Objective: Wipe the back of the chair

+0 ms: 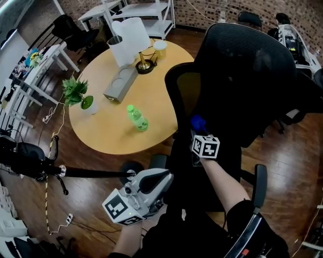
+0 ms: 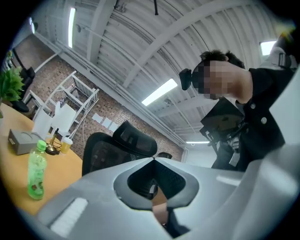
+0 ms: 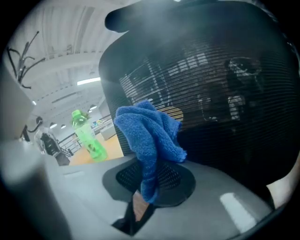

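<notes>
Brick-walled office: right gripper, arm outstretched, clamps blue cloth at chair back; left gripper closed.

Black mesh chair back, upright, tall and curved, headrest on top. Crumpled blue terry cloth, lower end pinched in the closed right gripper, bunched upward just before the mesh at the backrest's lower left; contact unclear.

An office, plainly — brick wall and white shelving at twelve o'clock, desks at nine, a round wooden table at eleven, a mesh swivel chair at one.
</notes>
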